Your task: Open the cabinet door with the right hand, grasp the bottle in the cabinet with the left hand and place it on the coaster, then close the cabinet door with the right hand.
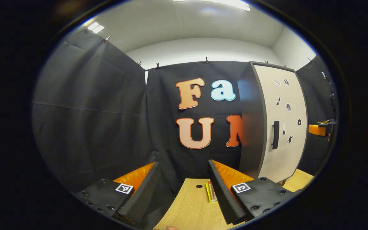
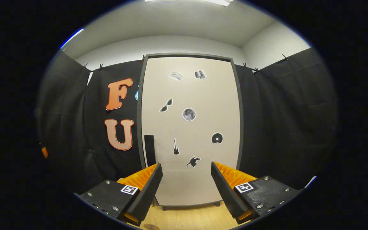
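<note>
My left gripper [image 1: 183, 188] hangs released over a pale wood-grain table [image 1: 190, 207], its ridged fingers spread wide with nothing between them. Just beyond the right finger lies a small flat square, yellow-edged, which may be the coaster [image 1: 210, 192]; the finger covers most of it, so I cannot be sure. A small dark round hole [image 1: 199, 186] sits in the tabletop just left of it.

My right gripper [image 2: 186, 188] is likewise spread wide and holds nothing, pointed squarely at the cabinet door [image 2: 190, 127], which stands shut in the centre of the right gripper view. The door is a smooth, matte cream panel in a dark grey frame, tall and rectangular, dotted with small black-and-grey stickers. Its handle [image 2: 149, 149] is a plain black vertical bar at the lower left of the panel.

In the left gripper view the cabinet [image 1: 272, 124] stands at the right of the frame, showing its dark grey side. The bottle is hidden behind the shut door. At the far right edge an orange-and-black object is cut off and hard to make out.
</note>
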Available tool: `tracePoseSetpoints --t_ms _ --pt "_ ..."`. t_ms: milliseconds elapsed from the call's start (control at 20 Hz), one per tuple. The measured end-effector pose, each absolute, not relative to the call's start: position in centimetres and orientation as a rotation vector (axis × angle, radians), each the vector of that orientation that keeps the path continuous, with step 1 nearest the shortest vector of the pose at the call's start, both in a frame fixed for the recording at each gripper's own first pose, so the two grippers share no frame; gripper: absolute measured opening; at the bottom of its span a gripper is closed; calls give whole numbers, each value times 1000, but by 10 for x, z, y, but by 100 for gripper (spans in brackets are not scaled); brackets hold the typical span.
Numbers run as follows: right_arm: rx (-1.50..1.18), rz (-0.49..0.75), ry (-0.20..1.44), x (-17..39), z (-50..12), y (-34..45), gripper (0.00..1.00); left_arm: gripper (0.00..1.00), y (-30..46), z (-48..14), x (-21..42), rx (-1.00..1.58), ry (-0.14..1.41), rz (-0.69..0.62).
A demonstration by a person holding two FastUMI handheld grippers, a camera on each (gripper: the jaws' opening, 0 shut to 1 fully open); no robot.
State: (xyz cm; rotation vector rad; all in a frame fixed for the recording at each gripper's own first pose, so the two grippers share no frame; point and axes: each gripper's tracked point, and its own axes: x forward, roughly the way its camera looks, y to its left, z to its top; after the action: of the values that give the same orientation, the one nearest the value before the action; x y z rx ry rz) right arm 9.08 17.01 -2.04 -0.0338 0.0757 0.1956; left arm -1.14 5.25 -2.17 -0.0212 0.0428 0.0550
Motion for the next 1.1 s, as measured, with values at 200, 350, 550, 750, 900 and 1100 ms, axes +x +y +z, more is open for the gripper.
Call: tracePoseSetpoints --t_ms 200,350,550,750,900,1100 --pt "-53 234 80 131 -32 214 94 97 66 -32 -13 -20 62 90" --pt "-36 259 82 158 -34 242 94 97 80 -38 -17 -23 77 125" --pt "-49 288 93 184 -41 275 94 100 100 -44 -28 -20 91 172" --pt "-88 303 126 202 -63 297 88 97 117 -45 -37 -14 95 216" --pt "-90 290 144 214 -74 302 70 97 124 -47 -40 -8 99 237" --pt "-37 276 164 224 -79 295 40 100 128 -48 -44 1 99 248"
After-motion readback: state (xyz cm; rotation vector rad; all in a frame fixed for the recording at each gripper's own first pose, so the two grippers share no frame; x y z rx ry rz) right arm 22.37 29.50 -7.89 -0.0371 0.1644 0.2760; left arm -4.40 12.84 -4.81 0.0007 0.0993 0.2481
